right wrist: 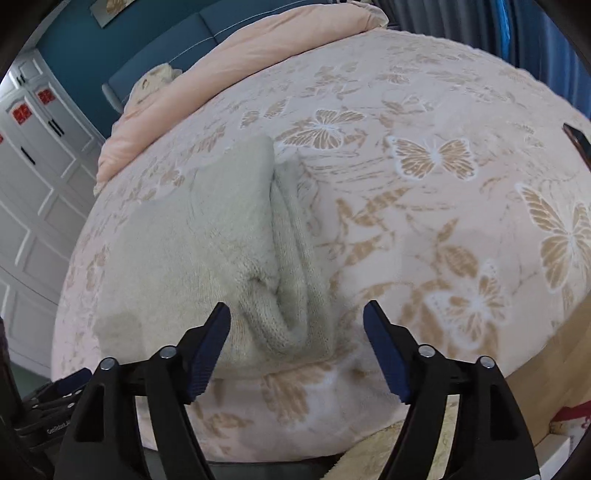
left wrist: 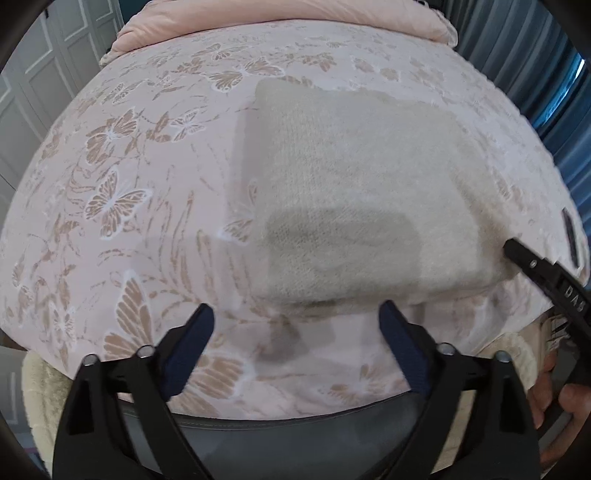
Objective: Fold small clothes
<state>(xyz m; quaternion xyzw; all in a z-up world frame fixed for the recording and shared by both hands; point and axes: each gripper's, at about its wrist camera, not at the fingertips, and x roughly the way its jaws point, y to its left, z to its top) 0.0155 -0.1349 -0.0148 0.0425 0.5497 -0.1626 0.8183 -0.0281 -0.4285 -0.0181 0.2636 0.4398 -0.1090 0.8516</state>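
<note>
A cream knitted garment lies folded into a thick rectangle on the pink butterfly bedspread. My left gripper is open and empty, just in front of the garment's near edge. In the right wrist view the same garment shows its layered folded edge toward me. My right gripper is open, its jaws standing either side of that edge's near corner without closing on it. The right gripper's black finger also shows at the garment's right side in the left wrist view.
A pink pillow lies at the bed's far end. A dark phone-like object rests on the bedspread at the right. White cupboard doors stand left of the bed, blue curtains behind. A fluffy cream blanket hangs at the near edge.
</note>
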